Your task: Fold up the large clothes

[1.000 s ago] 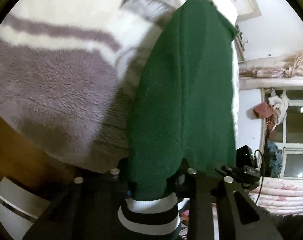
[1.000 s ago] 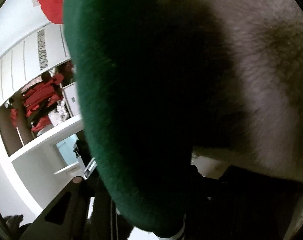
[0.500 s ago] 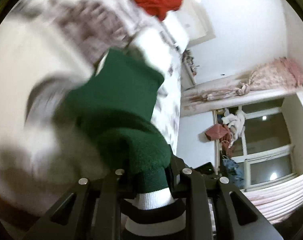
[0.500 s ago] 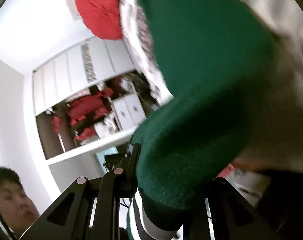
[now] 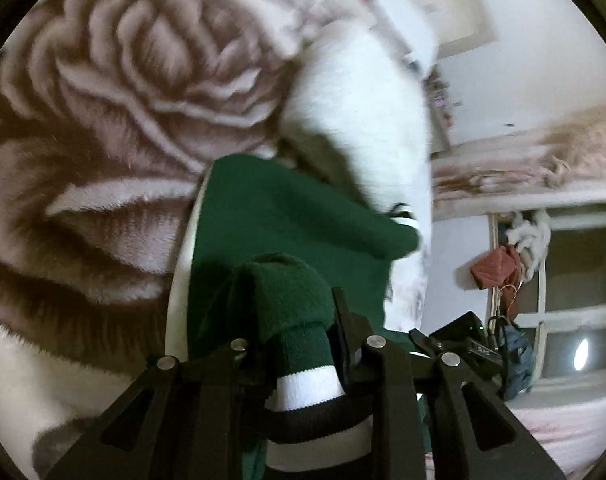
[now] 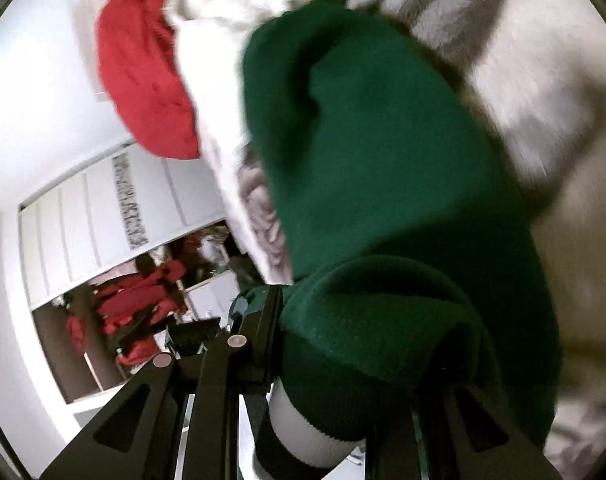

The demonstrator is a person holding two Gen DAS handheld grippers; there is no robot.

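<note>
In the left wrist view, the left gripper (image 5: pixel 299 344) is clamping the green garment (image 5: pixel 287 216) by its striped ribbed hem over a rose-patterned blanket (image 5: pixel 103 128). In the right wrist view, the right gripper (image 6: pixel 343 360) is pinching the same soft, floppy knit; the firmer hem is probably giving the surest hold.

Both of my wrist views are dim indoors, with black fisheye corners bending the room's edges. Ahead of my left gripper (image 5: pixel 303 344) the green garment (image 5: pixel 287 216) throws a dark shadow, and a lamp glares in the window (image 5: pixel 581 354) to its right. Ahead of my right gripper (image 6: pixel 343 344), everything smears with motion blur.
</note>
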